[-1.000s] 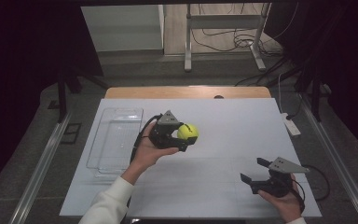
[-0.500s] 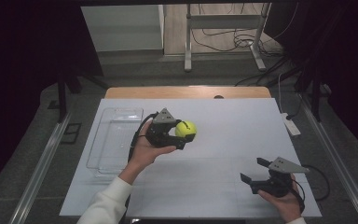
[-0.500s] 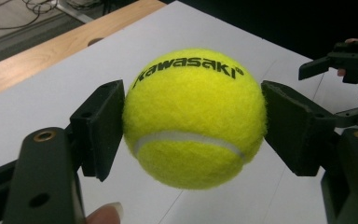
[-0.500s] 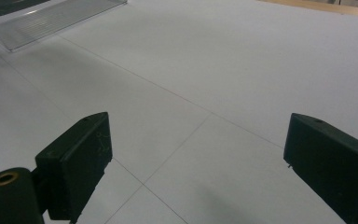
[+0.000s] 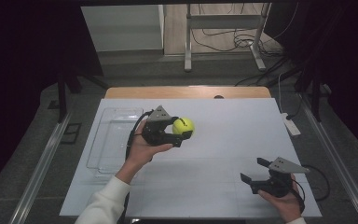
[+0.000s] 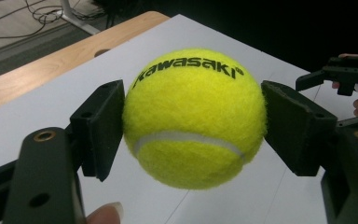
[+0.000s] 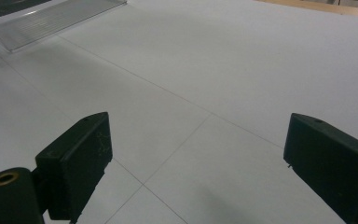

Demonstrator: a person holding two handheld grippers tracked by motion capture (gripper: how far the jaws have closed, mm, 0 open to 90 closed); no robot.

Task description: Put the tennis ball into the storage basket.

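High view: the left hand-held gripper (image 5: 182,132) is clamped on a ball (image 5: 183,126), lifted clear of the white tabletop (image 5: 223,140). To that gripper's left, a little way off, a clear tray (image 5: 114,140) lies flat on the tabletop; I see nothing in it. The right hand-held gripper (image 5: 252,170) sits well apart, near the tabletop's near right corner, with its jaws spread wide and nothing between them.

Left gripper view: the ball (image 6: 193,116) sits squarely between the two black pads (image 6: 100,126), held at about its widest girth, one pad on each side. It is a yellow felt tennis ball, so it should be light and springy, giving a little under pressure rather than breaking. The fuzzy cover should grip the pads well. Being round, it would likely squirt out if taken off-centre, so across the middle is the place to hold it. Set down loose, it would probably roll.

Right gripper view: the right hand-held gripper (image 7: 200,177) holds nothing, its jaws far apart over bare tabletop (image 7: 242,70). A corner of the tray (image 7: 56,18) lies ahead and off to its left.
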